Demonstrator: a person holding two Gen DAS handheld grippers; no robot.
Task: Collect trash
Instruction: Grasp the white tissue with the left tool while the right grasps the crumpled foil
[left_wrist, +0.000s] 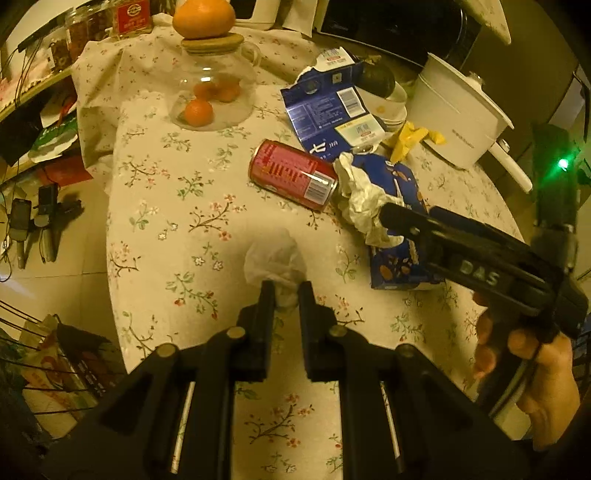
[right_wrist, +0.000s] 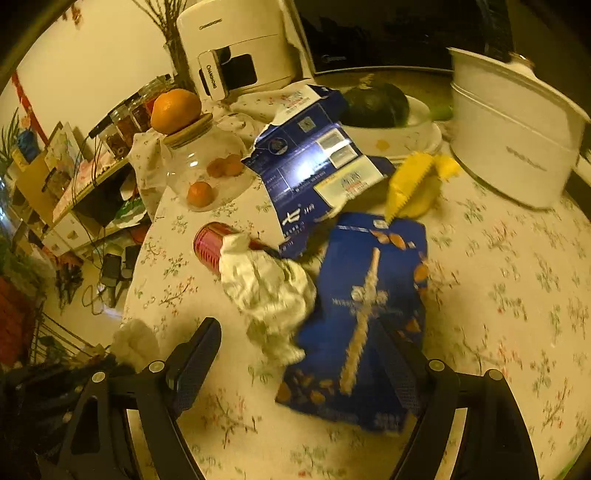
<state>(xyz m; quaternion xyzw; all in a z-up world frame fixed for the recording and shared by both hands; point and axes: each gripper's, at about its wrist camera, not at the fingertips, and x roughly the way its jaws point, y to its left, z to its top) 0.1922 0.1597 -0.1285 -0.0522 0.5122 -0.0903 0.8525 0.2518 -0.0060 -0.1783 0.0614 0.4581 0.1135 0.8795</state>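
Trash lies on the floral-cloth table (left_wrist: 177, 229). My left gripper (left_wrist: 287, 291) is shut on a crumpled white tissue (left_wrist: 275, 260) at the table's middle; this tissue also shows in the right wrist view (right_wrist: 135, 345). A second crumpled tissue (left_wrist: 360, 195) (right_wrist: 269, 291) lies between a red can (left_wrist: 293, 175) (right_wrist: 210, 245) on its side and a blue snack box (left_wrist: 397, 229) (right_wrist: 364, 314). My right gripper (right_wrist: 301, 338) (left_wrist: 391, 216) is open, its fingers either side of that tissue and the box. A torn blue carton (left_wrist: 328, 107) (right_wrist: 314, 170) and a yellow wrapper (left_wrist: 410, 140) (right_wrist: 413, 184) lie behind.
A glass jar (left_wrist: 212, 85) (right_wrist: 207, 166) holding oranges, with an orange on its lid, stands at the back left. A white pot (left_wrist: 458, 110) (right_wrist: 513, 144) stands at the back right, bowls with a dark fruit (right_wrist: 376, 105) beside it. A wire basket (left_wrist: 48, 369) sits on the floor at left.
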